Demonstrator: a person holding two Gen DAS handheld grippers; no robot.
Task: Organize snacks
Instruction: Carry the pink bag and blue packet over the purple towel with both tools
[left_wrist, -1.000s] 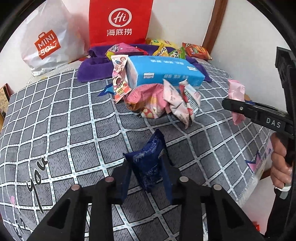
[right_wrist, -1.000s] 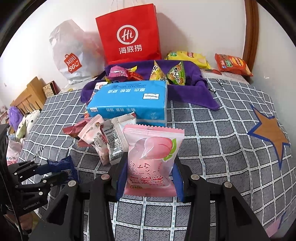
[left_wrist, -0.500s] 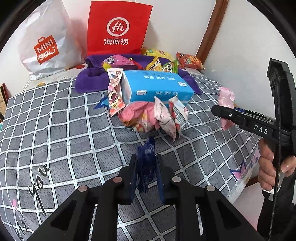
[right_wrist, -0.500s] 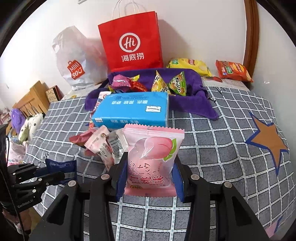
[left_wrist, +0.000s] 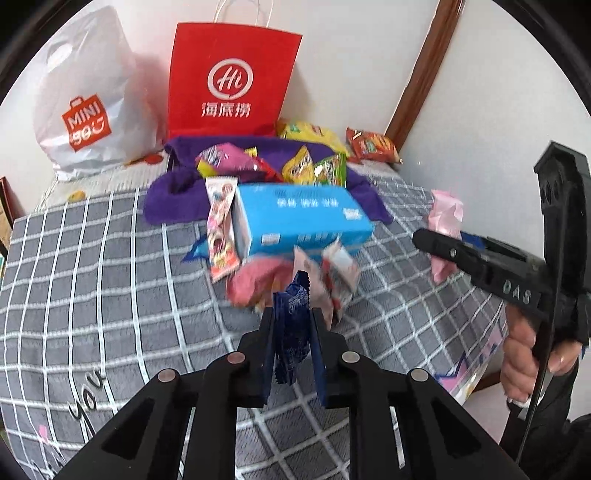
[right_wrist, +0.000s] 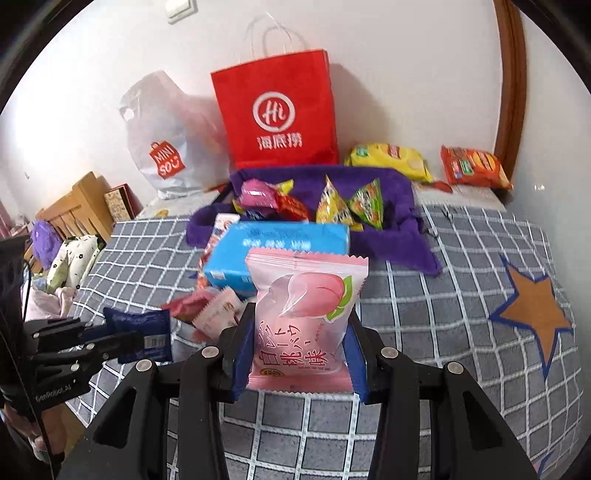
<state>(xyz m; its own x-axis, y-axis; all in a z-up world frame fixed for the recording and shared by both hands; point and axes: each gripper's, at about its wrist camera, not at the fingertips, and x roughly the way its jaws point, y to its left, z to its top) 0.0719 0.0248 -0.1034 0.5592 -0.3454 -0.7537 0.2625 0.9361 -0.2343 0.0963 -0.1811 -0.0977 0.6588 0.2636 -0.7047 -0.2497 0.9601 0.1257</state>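
My left gripper (left_wrist: 291, 325) is shut on a dark blue snack packet (left_wrist: 291, 332), held edge-on above the grey checked bedspread (left_wrist: 110, 277); the packet also shows in the right wrist view (right_wrist: 147, 334). My right gripper (right_wrist: 299, 332) is shut on a pink peach snack packet (right_wrist: 303, 317), held upright above the bed; the packet also shows in the left wrist view (left_wrist: 445, 218). A pile of small snack packets (left_wrist: 288, 280) lies in front of a blue tissue box (left_wrist: 299, 218). More snacks lie on a purple cloth (right_wrist: 391, 206) behind the box.
A red paper bag (right_wrist: 280, 118) and a white plastic bag (right_wrist: 166, 147) stand against the back wall. A yellow packet (right_wrist: 388, 160) and an orange packet (right_wrist: 472, 166) lie at the back right. A wooden headboard (right_wrist: 74, 206) is at the left.
Both grippers rose and moved forward towards the tissue box with their packets. The blue packet turned edge-on in the left gripper as its jaws closed tighter.
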